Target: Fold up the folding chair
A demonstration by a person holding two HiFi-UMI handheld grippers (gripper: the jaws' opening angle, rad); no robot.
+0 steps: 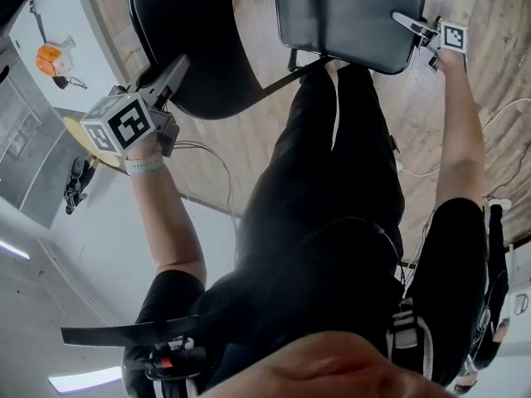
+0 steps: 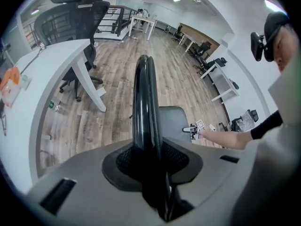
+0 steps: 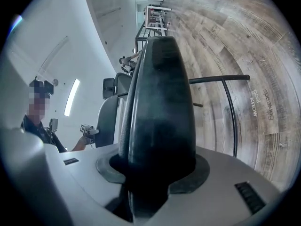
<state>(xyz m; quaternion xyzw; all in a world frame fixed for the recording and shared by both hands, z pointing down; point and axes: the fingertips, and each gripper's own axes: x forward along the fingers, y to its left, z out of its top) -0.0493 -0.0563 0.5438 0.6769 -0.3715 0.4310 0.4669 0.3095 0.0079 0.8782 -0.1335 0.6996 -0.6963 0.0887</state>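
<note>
Chair (image 1: pixel 286 75) fold, early on: both grippers had hold, and seat and back looked not yet closed.
At the top of the frame, the left gripper (image 1: pixel 172 71) clamped the backrest (image 1: pixel 199 48) edge at upper left. The right gripper (image 1: pixel 408 23) pinched the seat (image 1: pixel 348 15) rim at upper right. Next, I reckoned, the seat needed swinging toward the backrest with the left steadying.

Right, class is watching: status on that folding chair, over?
Left gripper shut on rounded black panel. Right gripper shut on padded panel edge. Panels apart, chair not yet folded. Cable on floor nearby, over.
</note>
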